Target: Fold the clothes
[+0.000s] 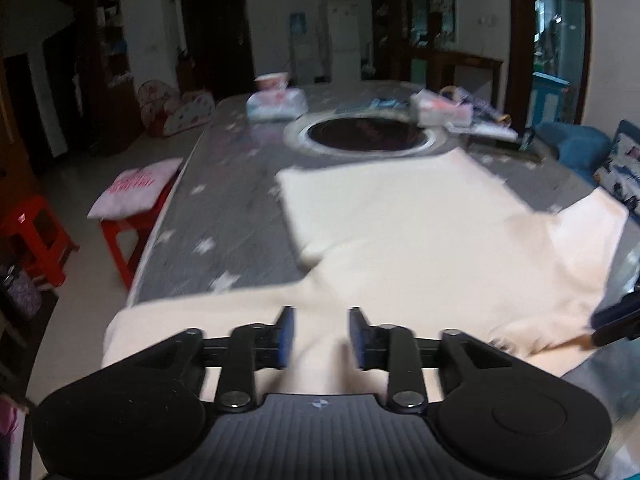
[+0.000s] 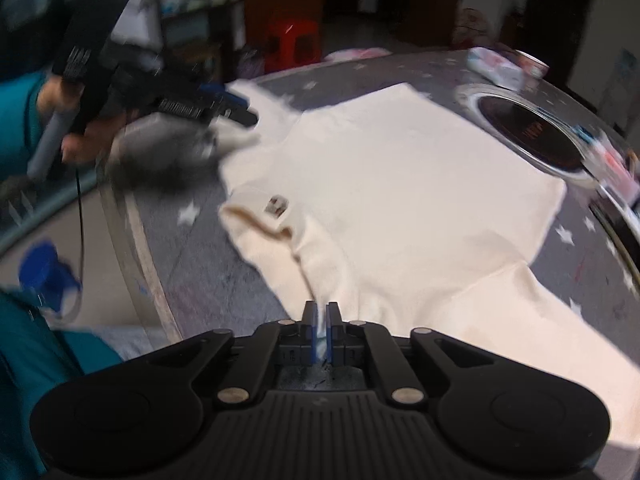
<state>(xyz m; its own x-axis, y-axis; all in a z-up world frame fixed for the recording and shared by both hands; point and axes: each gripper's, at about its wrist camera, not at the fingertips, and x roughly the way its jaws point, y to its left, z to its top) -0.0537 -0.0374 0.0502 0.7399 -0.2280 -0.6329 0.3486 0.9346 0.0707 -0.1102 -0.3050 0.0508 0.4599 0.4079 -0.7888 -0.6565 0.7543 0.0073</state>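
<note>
**Cream top spread on the worktop, one claw pinching its shoulder**

Here, the right claw (image 2: 320, 322) was nipped tight on a thin ridge of the cream garment (image 2: 400, 184), beside the collar with its small label (image 2: 276, 205). The left claw (image 1: 322, 338) stood with its blue pads apart above the cloth near one sleeve (image 1: 192, 320), gripping nothing. The garment lay across the grey star-printed worktop (image 1: 224, 208), body mostly flat, both sleeves reaching outward, its hem near the round dark hob (image 1: 366, 136). The knit appeared soft, light and limp, likely to sag and wrinkle when lifted. Seams, shoulders and cuffs seemed the surest holds. Tissue packs (image 1: 276, 106) sat beyond. Blur smeared both views.
</note>
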